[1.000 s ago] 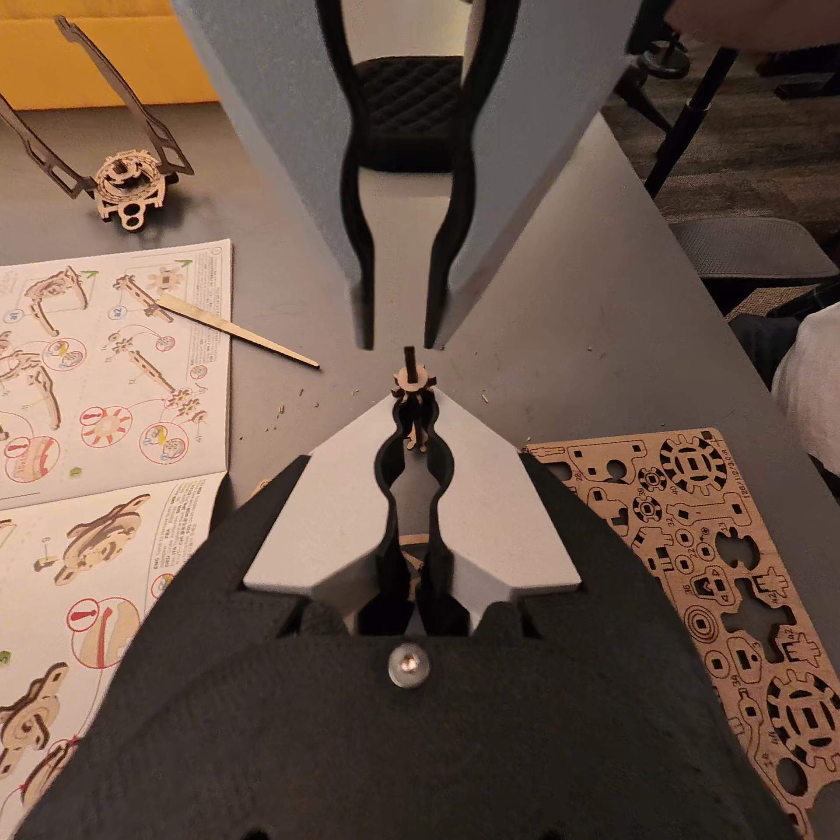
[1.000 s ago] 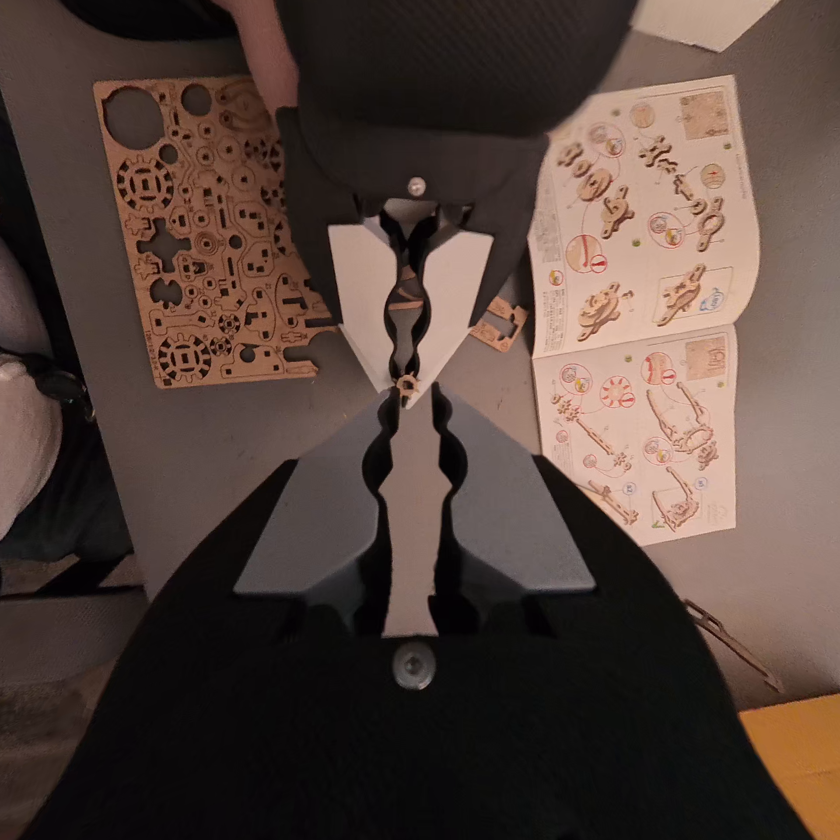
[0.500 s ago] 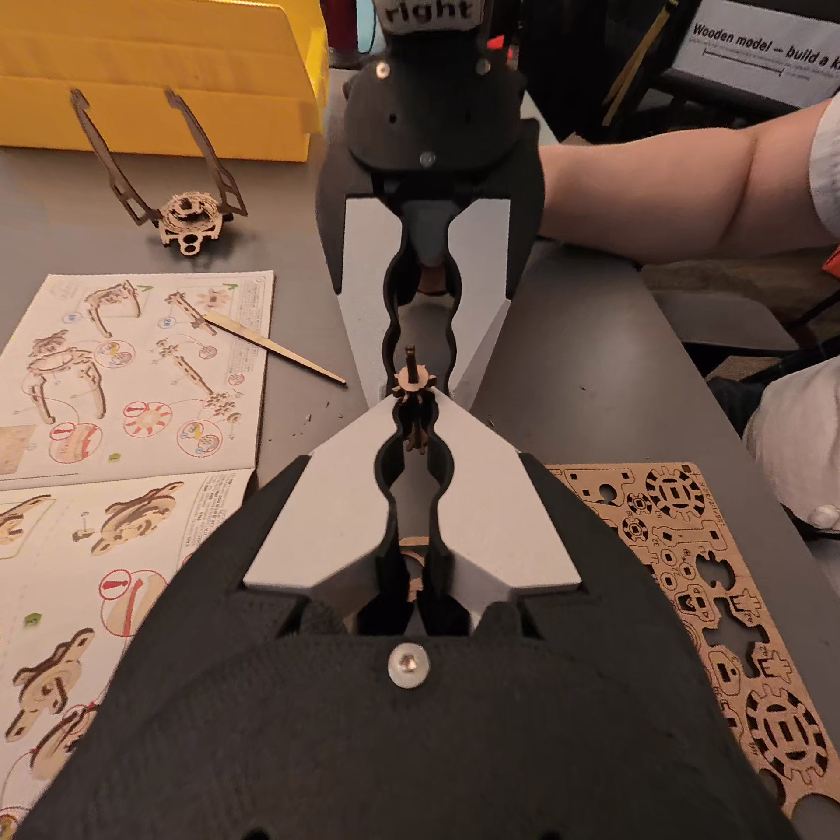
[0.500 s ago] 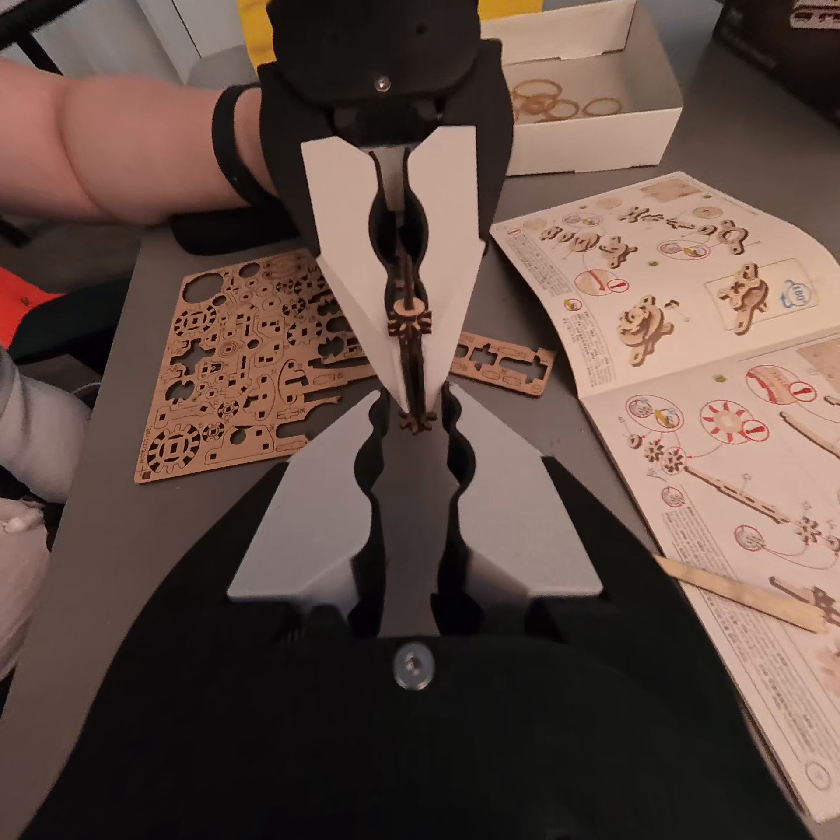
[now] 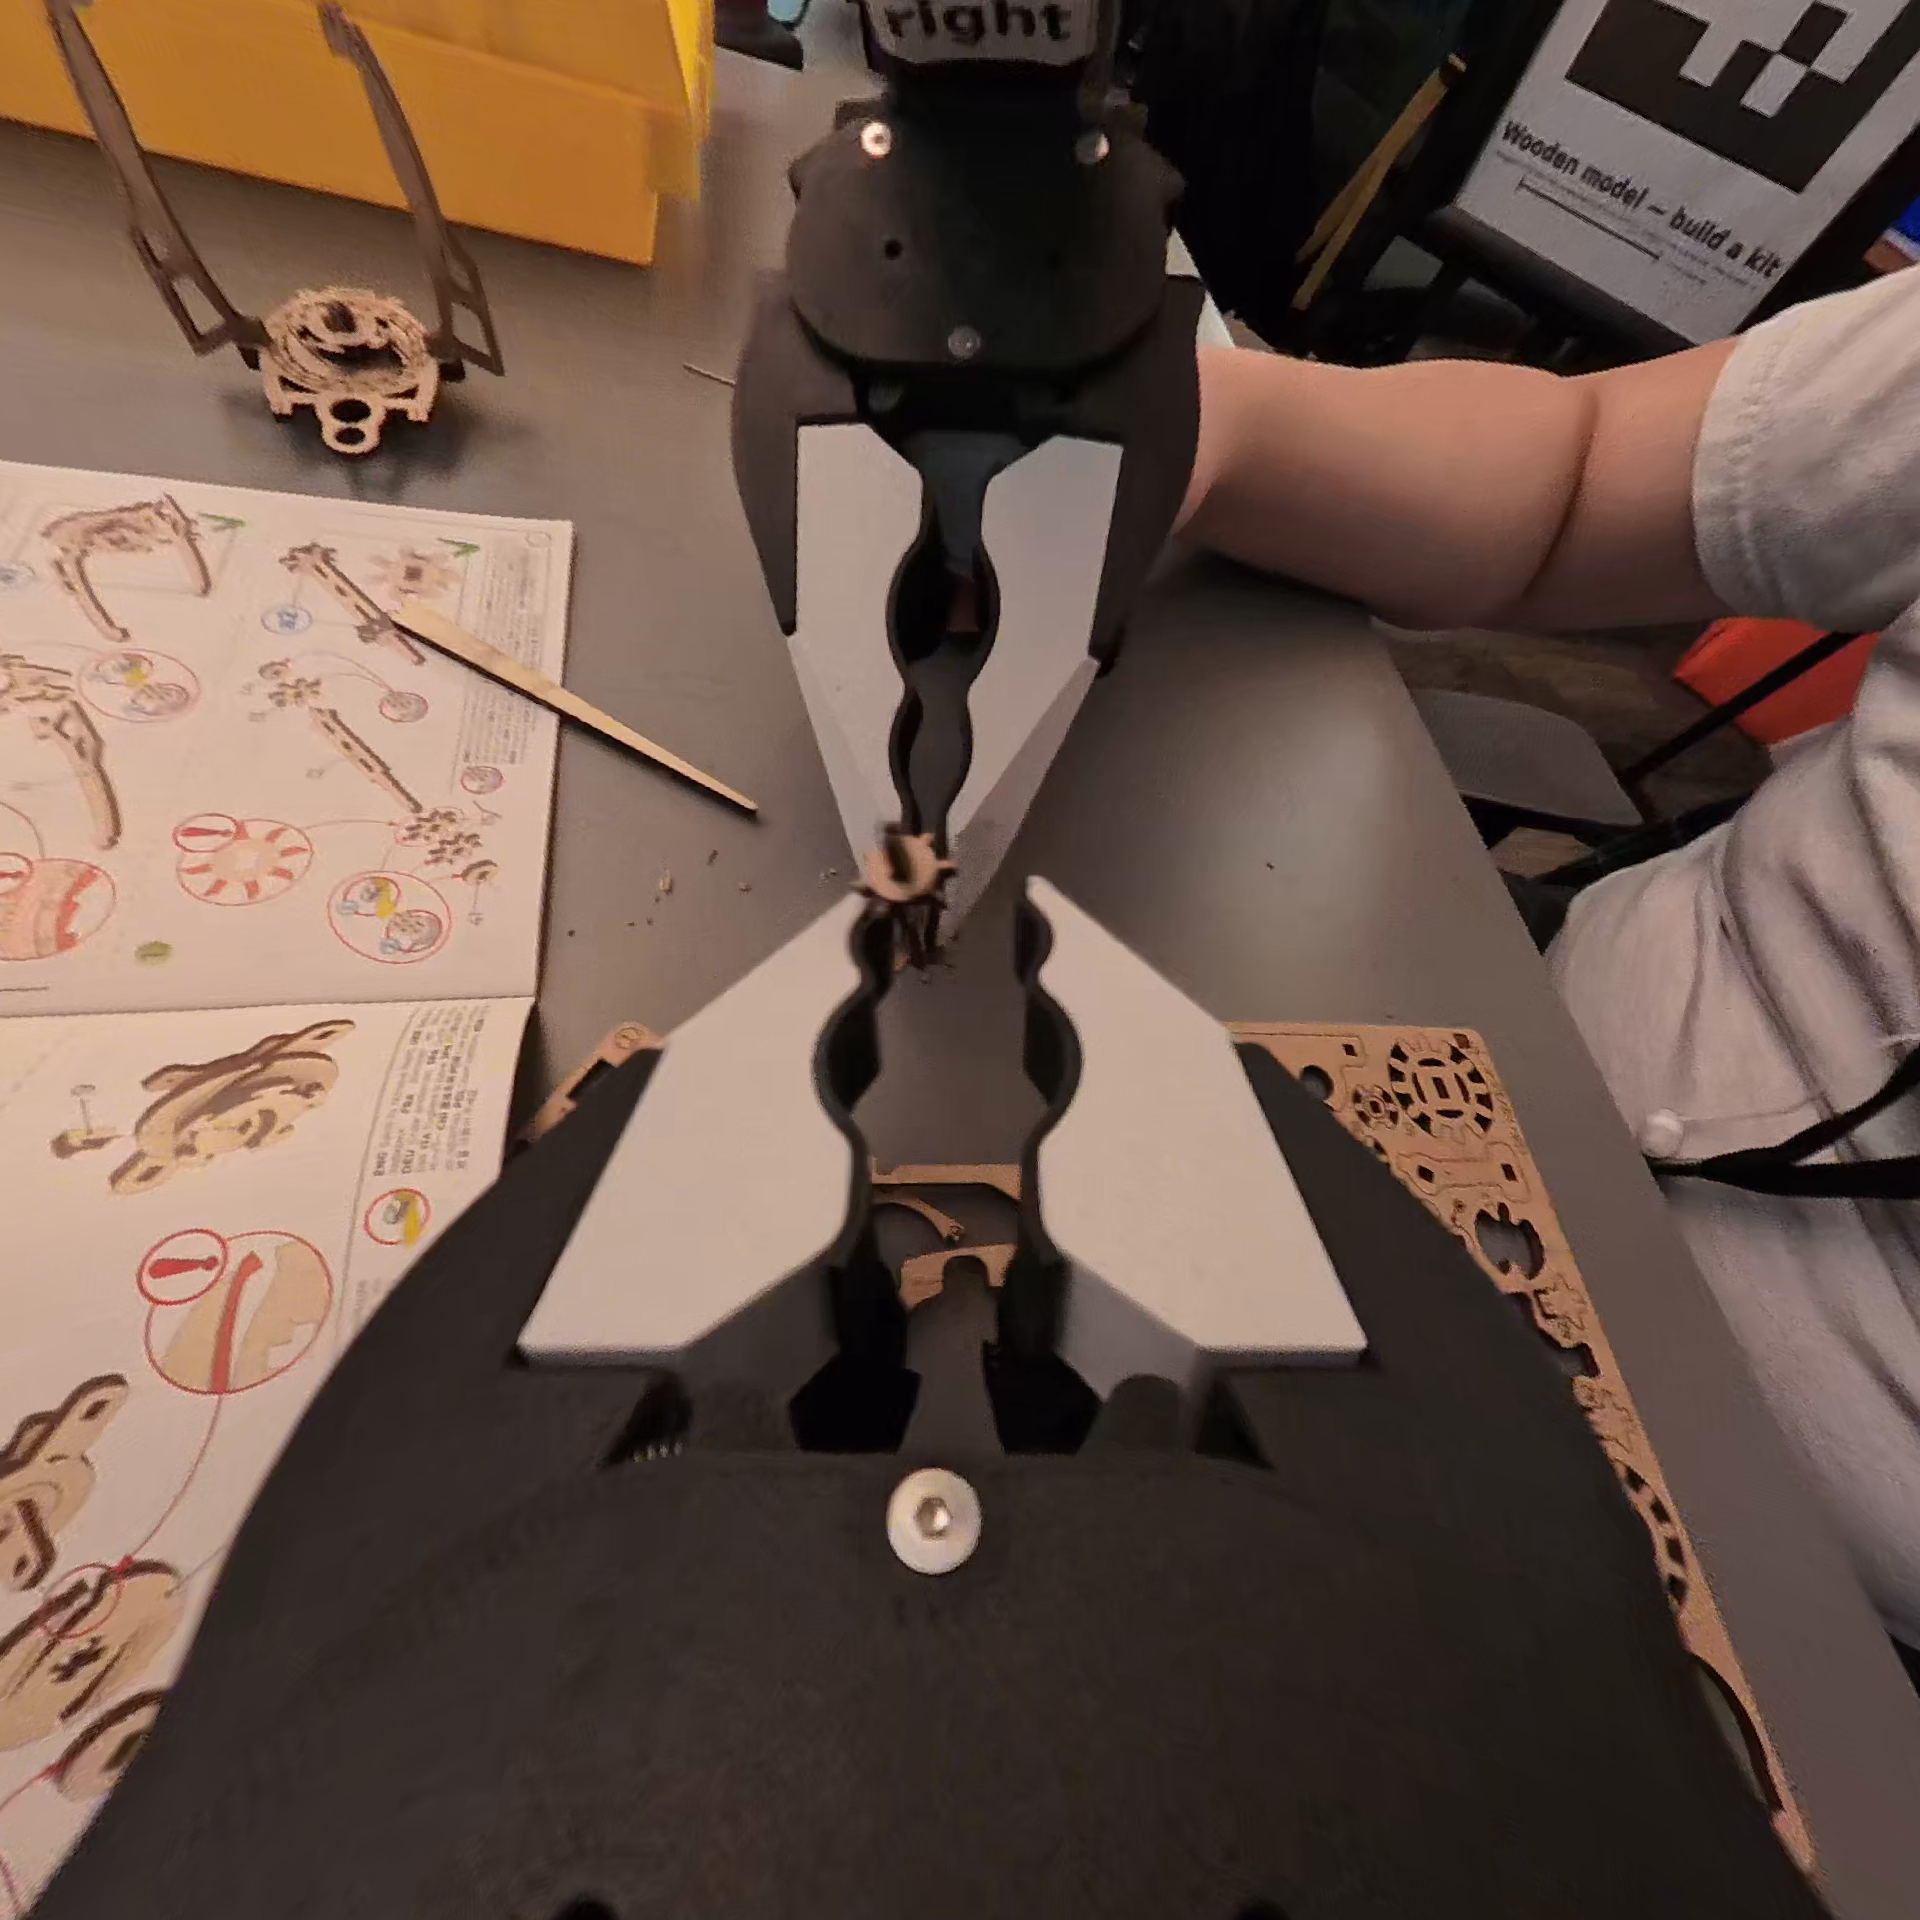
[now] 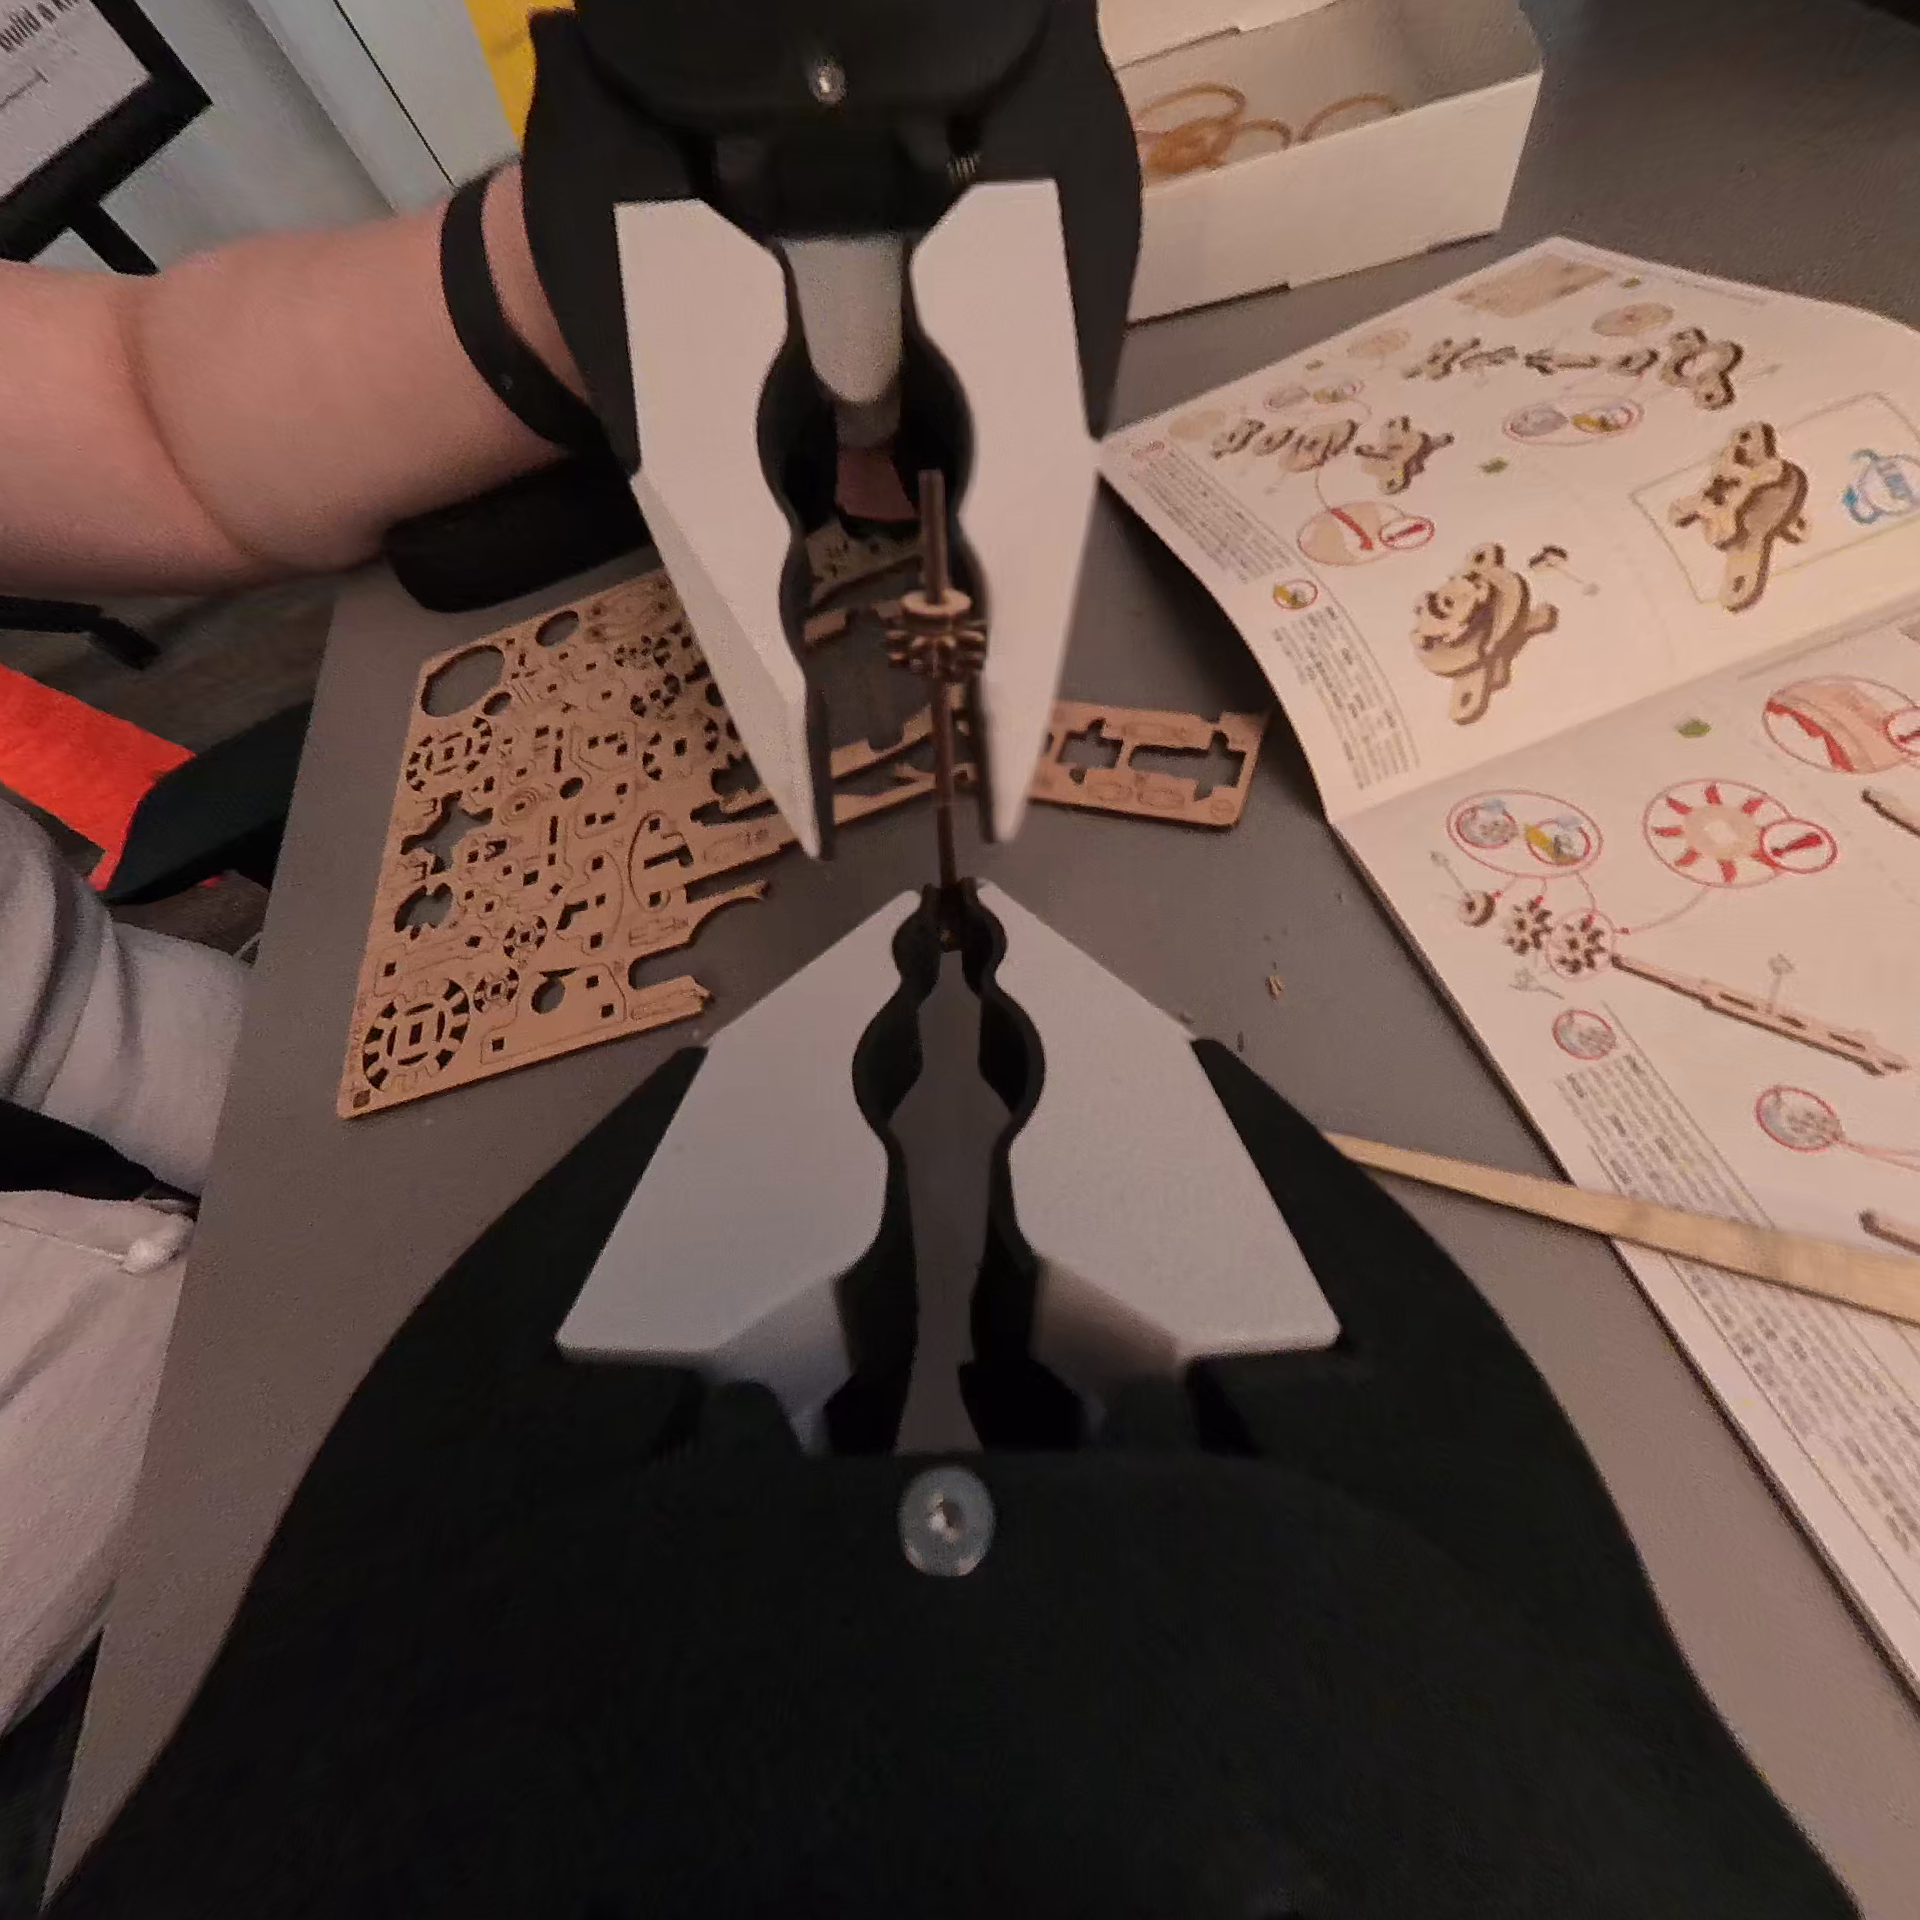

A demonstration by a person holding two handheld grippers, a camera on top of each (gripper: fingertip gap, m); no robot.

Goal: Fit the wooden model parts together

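Observation:
A thin wooden axle with small gears (image 6: 935,634) hangs in the air between the two grippers. My right gripper (image 6: 940,902) is shut on the near end of the axle. In the left wrist view the right gripper (image 5: 920,831) pinches the axle just behind a gear (image 5: 899,873). My left gripper (image 5: 945,909) is open, and its fingers stand apart on either side of the axle's far end. In the right wrist view the left gripper (image 6: 909,831) brackets the gears, and I cannot tell whether it touches them.
An open instruction booklet (image 5: 260,727) lies on the grey table (image 5: 1247,831) with a wooden stick (image 5: 582,707) on it. A punched-out part sheet (image 6: 540,862) and a smaller strip (image 6: 1143,758) lie under the grippers. A part-built model (image 5: 343,364), a yellow bin (image 5: 468,125), a white box (image 6: 1330,135) and a person's arm (image 5: 1455,488) are nearby. The grippers are tip to tip, or close to it.
My left gripper has opened and let go of the geared axle. My right gripper has closed on the axle's other end and now carries it.

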